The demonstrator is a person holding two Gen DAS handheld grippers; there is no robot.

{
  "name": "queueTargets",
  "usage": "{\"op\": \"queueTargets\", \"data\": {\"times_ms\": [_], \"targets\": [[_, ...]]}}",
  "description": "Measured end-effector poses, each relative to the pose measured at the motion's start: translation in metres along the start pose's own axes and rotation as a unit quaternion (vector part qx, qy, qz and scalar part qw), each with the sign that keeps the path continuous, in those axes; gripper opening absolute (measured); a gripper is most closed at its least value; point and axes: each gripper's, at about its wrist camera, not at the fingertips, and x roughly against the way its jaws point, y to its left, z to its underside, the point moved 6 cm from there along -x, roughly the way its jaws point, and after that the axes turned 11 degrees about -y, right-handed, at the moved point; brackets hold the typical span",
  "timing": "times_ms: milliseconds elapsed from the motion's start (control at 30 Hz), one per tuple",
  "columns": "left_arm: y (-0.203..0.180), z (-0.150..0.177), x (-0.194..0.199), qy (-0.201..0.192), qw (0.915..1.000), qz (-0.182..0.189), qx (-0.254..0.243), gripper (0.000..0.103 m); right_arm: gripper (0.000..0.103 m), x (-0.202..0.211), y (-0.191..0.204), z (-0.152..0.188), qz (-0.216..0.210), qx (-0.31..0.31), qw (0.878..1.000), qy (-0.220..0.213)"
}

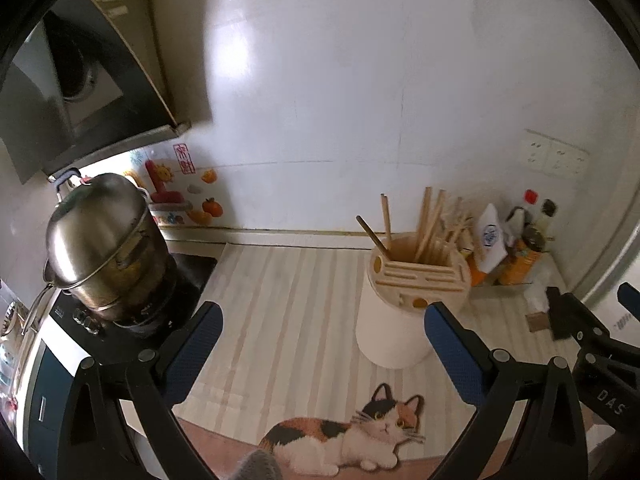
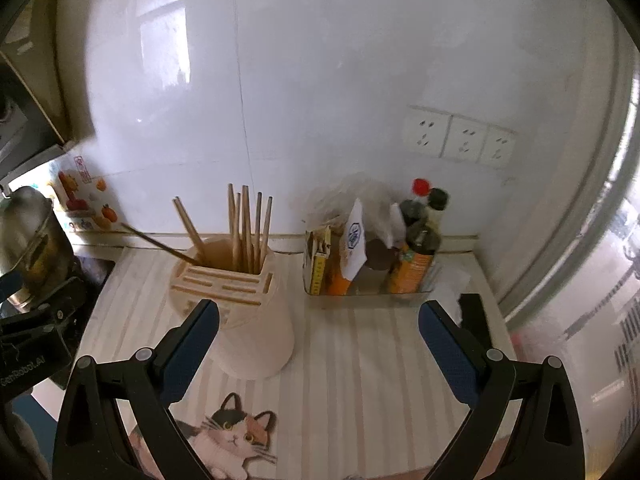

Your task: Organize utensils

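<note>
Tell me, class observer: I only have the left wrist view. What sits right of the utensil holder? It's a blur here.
Observer: A clear tray holding bottles and packets.
Operator: Which bottle has the red cap?
Observer: A dark bottle at the back, beside a dark-capped one.
Operator: Is the right claw carrying anything?
Observer: No, the right claw is open and empty, above the mat.
Operator: And the chopsticks?
Observer: They stand in the utensil holder; one dark chopstick leans left.
</note>
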Motion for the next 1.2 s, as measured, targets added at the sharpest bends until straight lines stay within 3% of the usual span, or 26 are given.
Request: {"op": "queueTargets", "data": {"times_ms": [267, 633, 1200], "targets": [[0.016, 0.010, 0.079, -0.037, 0.9989, 0.029, -0.006, 0.103, 0.103, 0.096, 0.001, 0.012, 0.028, -0.017, 0.998, -0.045], [0.025, 0.020, 0.133, -0.065, 0.9973, 0.034, -0.010, 0.103, 0.103, 0.190, 0.001, 0.025, 0.050, -0.024, 0.994, -0.089], [0.023, 0.030, 0.143, -0.067, 0.9978, 0.002, 0.004, 0.103, 0.103, 0.206, -0.004, 0.031, 0.033, -0.021, 0.995, -0.096]]}}
